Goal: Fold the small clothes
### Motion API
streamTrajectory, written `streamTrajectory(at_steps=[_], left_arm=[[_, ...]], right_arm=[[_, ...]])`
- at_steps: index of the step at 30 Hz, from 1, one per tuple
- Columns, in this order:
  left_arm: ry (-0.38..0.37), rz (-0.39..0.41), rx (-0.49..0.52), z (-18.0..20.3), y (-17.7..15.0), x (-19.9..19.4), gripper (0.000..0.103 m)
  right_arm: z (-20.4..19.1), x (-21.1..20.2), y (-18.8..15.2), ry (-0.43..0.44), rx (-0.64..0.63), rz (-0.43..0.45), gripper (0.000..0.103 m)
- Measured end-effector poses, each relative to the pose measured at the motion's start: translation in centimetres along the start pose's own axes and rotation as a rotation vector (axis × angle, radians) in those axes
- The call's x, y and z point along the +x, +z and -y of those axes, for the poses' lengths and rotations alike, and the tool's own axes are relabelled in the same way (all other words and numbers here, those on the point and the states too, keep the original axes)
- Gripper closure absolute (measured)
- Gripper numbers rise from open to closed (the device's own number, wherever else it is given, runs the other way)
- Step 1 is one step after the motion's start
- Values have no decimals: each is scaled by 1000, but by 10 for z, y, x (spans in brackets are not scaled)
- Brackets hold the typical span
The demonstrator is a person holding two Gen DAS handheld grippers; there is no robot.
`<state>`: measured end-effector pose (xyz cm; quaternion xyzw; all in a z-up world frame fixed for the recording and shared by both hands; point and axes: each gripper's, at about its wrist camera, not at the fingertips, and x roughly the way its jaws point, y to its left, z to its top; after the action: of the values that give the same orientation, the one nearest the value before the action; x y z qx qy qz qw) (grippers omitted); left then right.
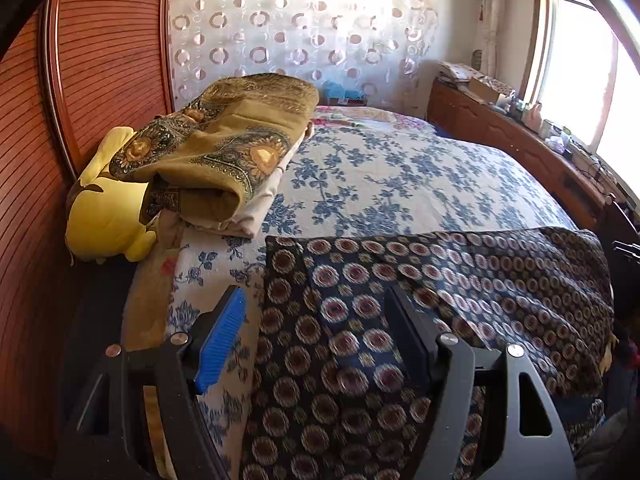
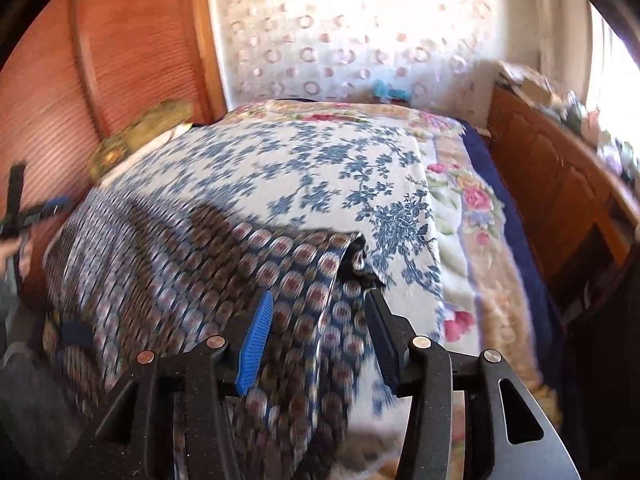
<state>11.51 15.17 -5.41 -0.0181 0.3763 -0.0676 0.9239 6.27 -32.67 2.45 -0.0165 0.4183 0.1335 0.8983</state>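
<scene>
We list a bed (image 1: 400,176) under a blue-flowered cover, a dark circle-patterned garment (image 1: 420,300) spread across its near edge, a folded blanket (image 1: 224,148) beside a yellow pillow (image 1: 108,216), and our left gripper (image 1: 316,336) and right gripper (image 2: 320,336), both released above the garment.

We find no readable words, labels, brands or numbers in either view. The boxes (image 1: 486,85) on the wooden sideboard (image 1: 516,140) by the window are too small and too washed out by the light for us to make out any print.
</scene>
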Motion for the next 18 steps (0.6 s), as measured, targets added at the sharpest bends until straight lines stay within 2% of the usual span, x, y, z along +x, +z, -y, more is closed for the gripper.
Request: streamTrajectory(at_steps=[8, 10, 13, 18], left_arm=[[31, -59, 2, -5, 4, 34, 30], [41, -67, 4, -6, 4, 39, 30], [45, -86, -9, -10, 4, 46, 30], [50, -99, -10, -13, 1, 52, 30]], right_arm=[[16, 60, 18, 51, 140, -37, 53], [16, 69, 22, 29, 147, -41, 53], [16, 82, 28, -48, 128, -50, 52], [10, 90, 26, -58, 133, -65, 50]])
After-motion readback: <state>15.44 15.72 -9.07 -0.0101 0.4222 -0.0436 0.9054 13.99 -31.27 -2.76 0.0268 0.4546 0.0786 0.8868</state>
